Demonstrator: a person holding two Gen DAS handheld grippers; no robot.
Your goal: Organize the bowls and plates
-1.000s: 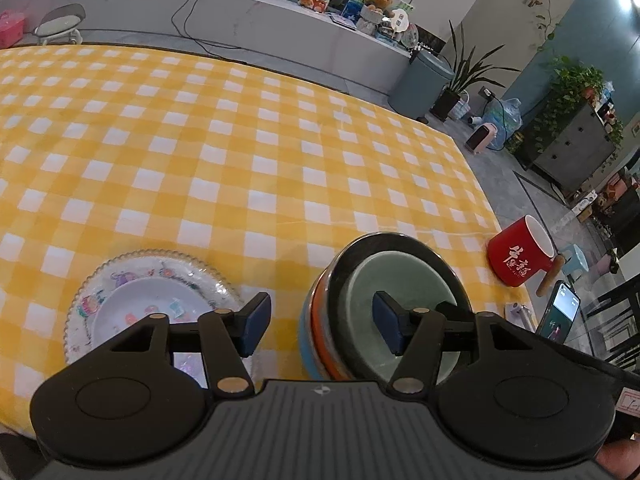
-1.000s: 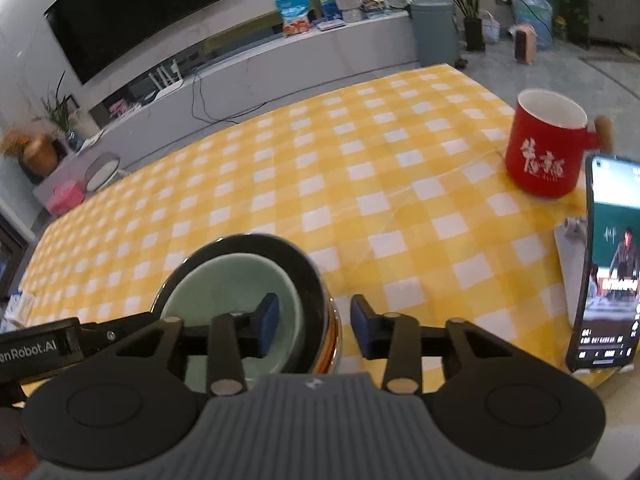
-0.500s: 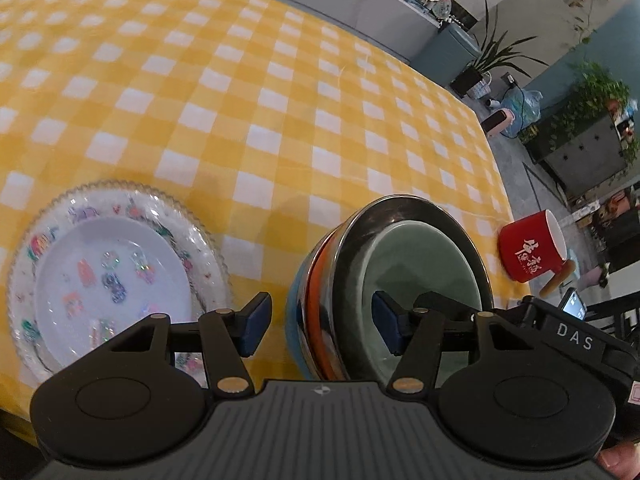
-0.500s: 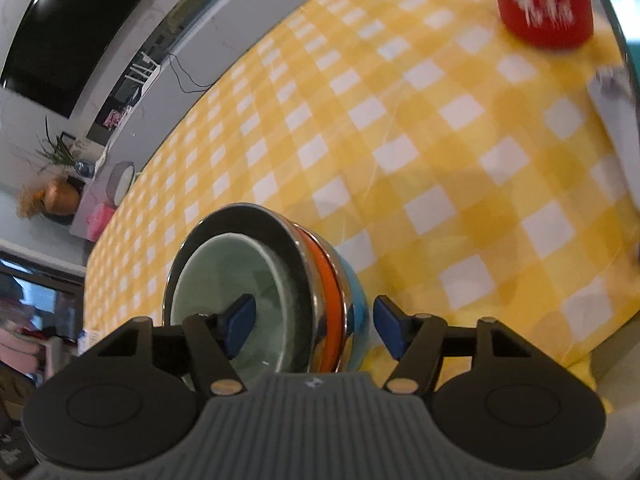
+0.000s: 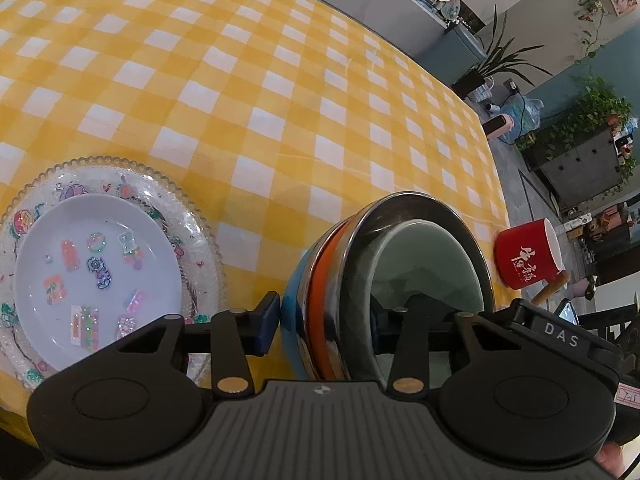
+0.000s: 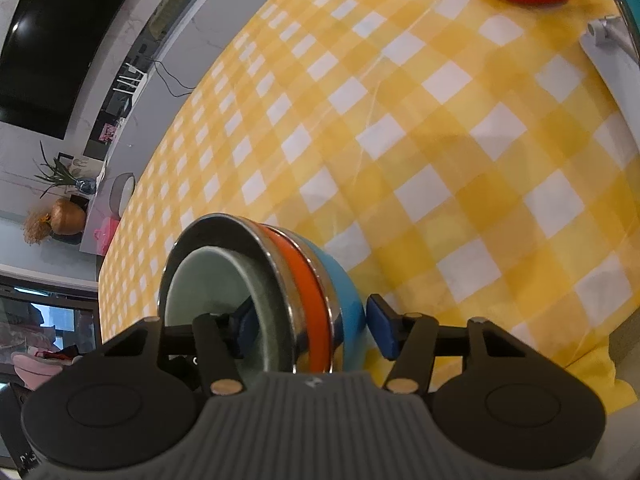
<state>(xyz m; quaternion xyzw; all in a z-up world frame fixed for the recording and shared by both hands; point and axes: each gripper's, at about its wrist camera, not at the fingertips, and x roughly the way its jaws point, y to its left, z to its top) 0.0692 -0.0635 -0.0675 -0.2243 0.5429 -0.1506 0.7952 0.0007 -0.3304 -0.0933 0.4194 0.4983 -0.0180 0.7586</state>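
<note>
A nested stack of bowls [image 5: 316,300] stands near the front of the yellow checked table [image 5: 280,100]: blue outermost, then orange, steel, and pale green innermost. My left gripper [image 5: 325,316] straddles the stack's left wall; its jaws are closing, the outer pad touching the blue side and the other finger inside the green bowl. My right gripper [image 6: 312,322] straddles the opposite wall of the stack [image 6: 312,280], jaws closing, with a small gap between its outer pad and the blue bowl. A small white plate on a decorated glass plate [image 5: 100,260] lies to the left.
A red mug [image 5: 526,258] stands to the right of the stack, near the table's edge. A phone [image 5: 568,314] sits beside it on a white stand [image 6: 604,40]. The tablecloth hangs over the near edge by the right gripper.
Both grippers came down onto the bowl stack and rolled. The left jaws narrowed from wide apart onto the wall. The right jaws widened to take in the wall, then began narrowing.
</note>
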